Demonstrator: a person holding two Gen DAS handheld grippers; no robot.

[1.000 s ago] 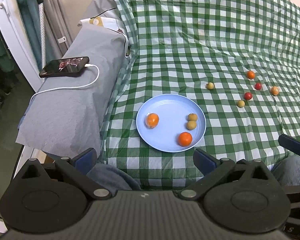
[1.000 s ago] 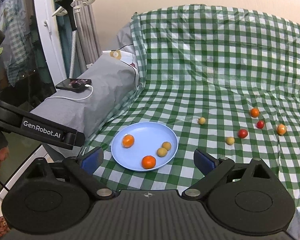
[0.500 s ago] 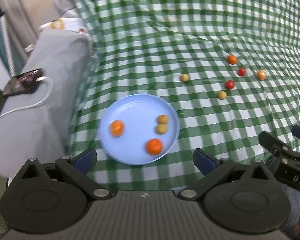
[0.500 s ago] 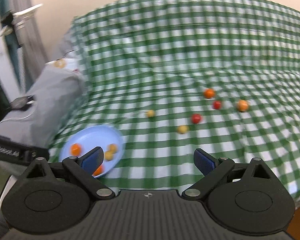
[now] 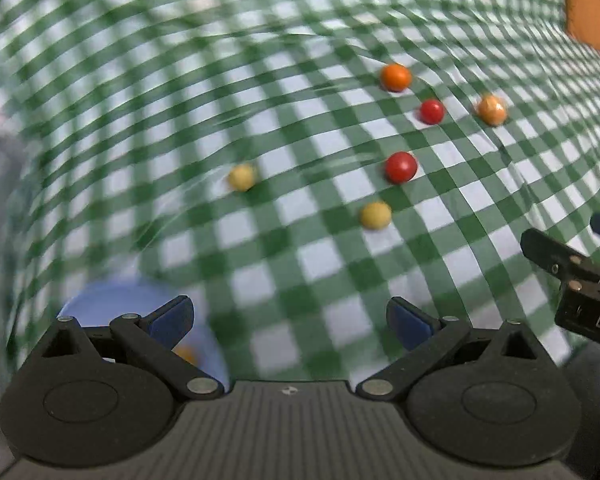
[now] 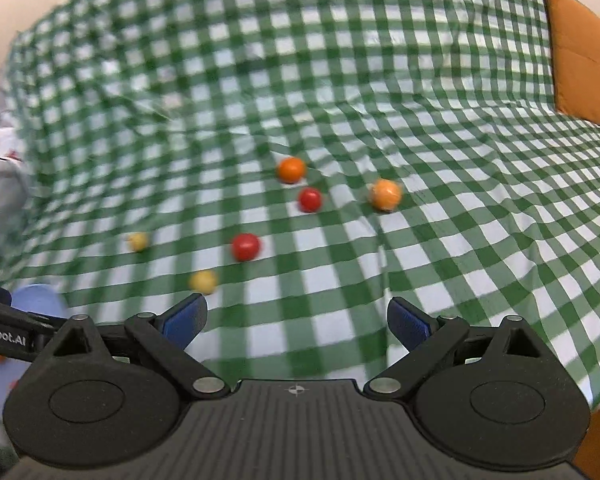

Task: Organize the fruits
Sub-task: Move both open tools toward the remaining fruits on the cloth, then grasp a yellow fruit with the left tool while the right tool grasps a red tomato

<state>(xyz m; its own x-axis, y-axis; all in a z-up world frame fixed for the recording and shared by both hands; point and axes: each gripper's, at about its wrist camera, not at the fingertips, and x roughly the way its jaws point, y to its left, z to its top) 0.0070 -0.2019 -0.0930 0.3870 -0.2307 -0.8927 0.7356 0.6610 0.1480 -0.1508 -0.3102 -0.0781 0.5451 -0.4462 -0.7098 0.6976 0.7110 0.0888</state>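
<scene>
Several small fruits lie loose on the green checked cloth (image 5: 300,264): two yellow ones (image 5: 376,215) (image 5: 242,177), two red ones (image 5: 401,167) (image 5: 432,111) and two orange ones (image 5: 396,77) (image 5: 491,109). They also show in the right wrist view, with a red one (image 6: 245,246) and a yellow one (image 6: 203,281) nearest. The blue plate (image 5: 112,300) is at the lower left, mostly behind my left gripper (image 5: 290,320), which is open and empty. My right gripper (image 6: 298,322) is open and empty, and shows in the left wrist view (image 5: 572,276).
An orange-brown cushion (image 6: 580,60) sits at the right edge of the cloth. A grey covered surface (image 6: 0,196) lies at the left. The plate's edge (image 6: 36,300) shows at the lower left of the right wrist view.
Both grippers have swung right and moved closer to the loose fruits. The plate has slid to the lower left of both views. Both stay open.
</scene>
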